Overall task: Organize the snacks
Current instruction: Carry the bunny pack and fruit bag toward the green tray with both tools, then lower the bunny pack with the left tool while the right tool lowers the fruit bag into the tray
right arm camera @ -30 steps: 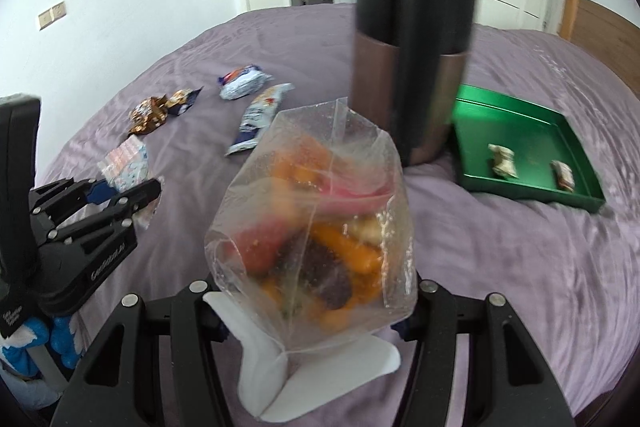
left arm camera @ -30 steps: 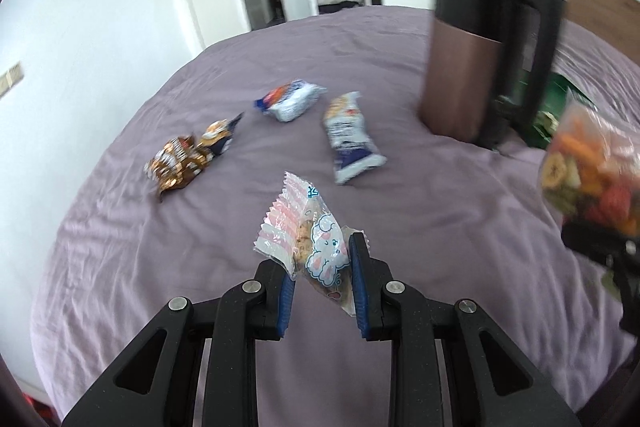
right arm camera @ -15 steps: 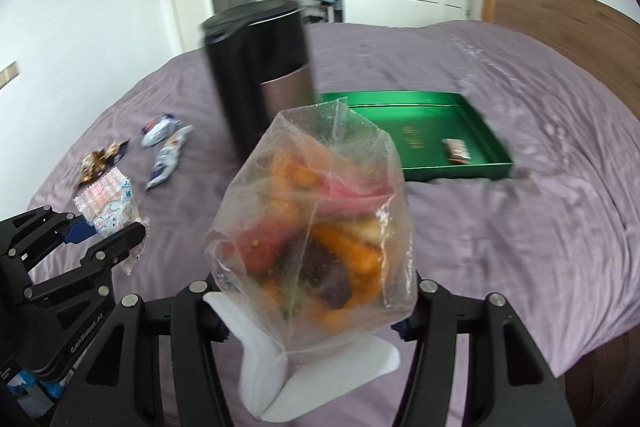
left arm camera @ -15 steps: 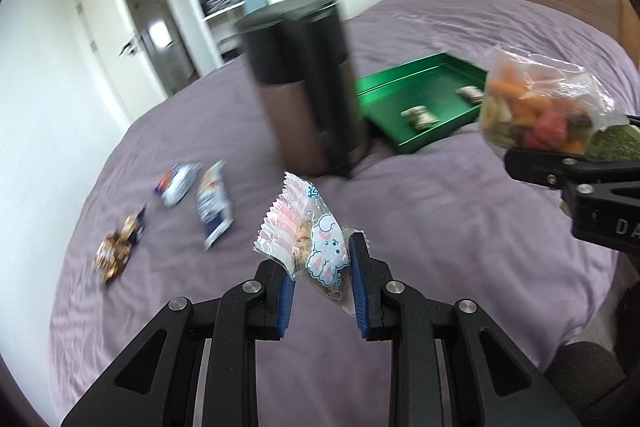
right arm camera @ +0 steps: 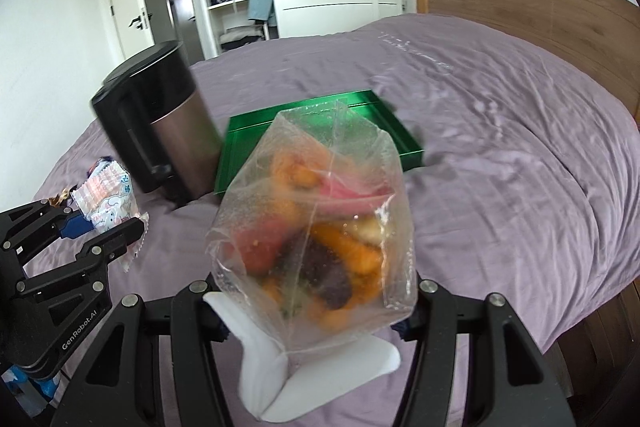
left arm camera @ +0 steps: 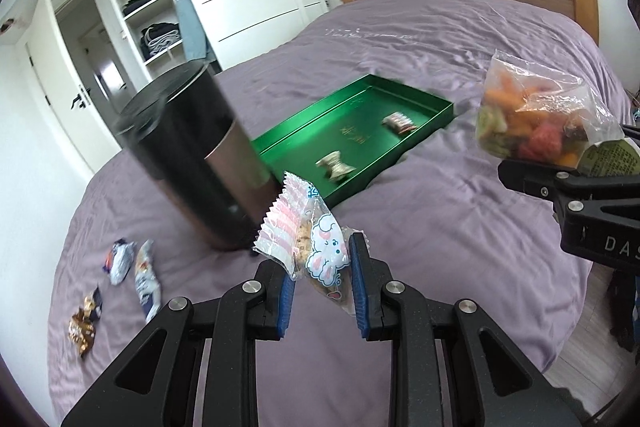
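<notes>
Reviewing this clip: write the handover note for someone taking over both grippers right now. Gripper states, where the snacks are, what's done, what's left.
Left gripper: shut on the pink-and-white cartoon snack packet, held in the air.
Right gripper: shut on the clear bag of colourful snacks, also in the air.
Green tray: on the purple bed beside the dark canister; two small wrapped snacks inside.
Left: both held items, plus three packets lying on the bed beyond the canister.

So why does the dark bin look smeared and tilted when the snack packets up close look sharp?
Left wrist view: bin and green tray blur, pink packet stays crisp. Right wrist view: the same, clear bag mostly sharp. Fisheye lenses bend and lean everything near the edges.
</notes>
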Available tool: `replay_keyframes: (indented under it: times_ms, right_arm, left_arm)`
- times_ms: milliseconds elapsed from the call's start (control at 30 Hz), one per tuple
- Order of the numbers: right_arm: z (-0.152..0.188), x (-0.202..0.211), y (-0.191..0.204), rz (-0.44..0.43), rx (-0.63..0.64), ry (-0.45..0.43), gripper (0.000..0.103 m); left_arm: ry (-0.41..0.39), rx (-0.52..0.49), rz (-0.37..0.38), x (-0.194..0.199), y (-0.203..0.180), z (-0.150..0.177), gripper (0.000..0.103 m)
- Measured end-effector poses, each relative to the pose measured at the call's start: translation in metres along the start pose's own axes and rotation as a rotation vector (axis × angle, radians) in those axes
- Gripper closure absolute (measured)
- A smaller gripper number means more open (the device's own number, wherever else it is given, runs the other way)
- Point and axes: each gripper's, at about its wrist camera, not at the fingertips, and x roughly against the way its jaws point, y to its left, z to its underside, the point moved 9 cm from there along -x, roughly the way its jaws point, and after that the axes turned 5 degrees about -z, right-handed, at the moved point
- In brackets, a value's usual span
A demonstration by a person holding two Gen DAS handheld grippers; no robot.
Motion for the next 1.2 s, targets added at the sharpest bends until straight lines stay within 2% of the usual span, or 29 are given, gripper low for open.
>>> replay_keyframes:
  times_ms: [333, 600, 900, 1200]
  right_arm:
    - [-0.008, -0.008, -0.042, 0.006, -0.04, -0.021, 0.017]
    - [-0.027, -0.025, -0.064, 0.003, -0.039, -0.047, 0.017]
    - [-0.056, -0.049, -0.075, -0.005, -0.016, -0.079, 0.017]
    - [-0.068, -0.068, -0.084, -0.016, -0.002, -0.085, 0.017]
  left_arm:
    - [0.011, -0.049, 0.009, -0.021, -0.033, -0.022, 0.082]
    - [0.013, -0.064, 0.005, -0.04, -0.048, -0.04, 0.082]
    - [0.019, -0.049, -0.018, -0.066, -0.048, -0.058, 0.082]
    - [0.027, -0.048, -0.022, -0.083, -0.051, -0.066, 0.082]
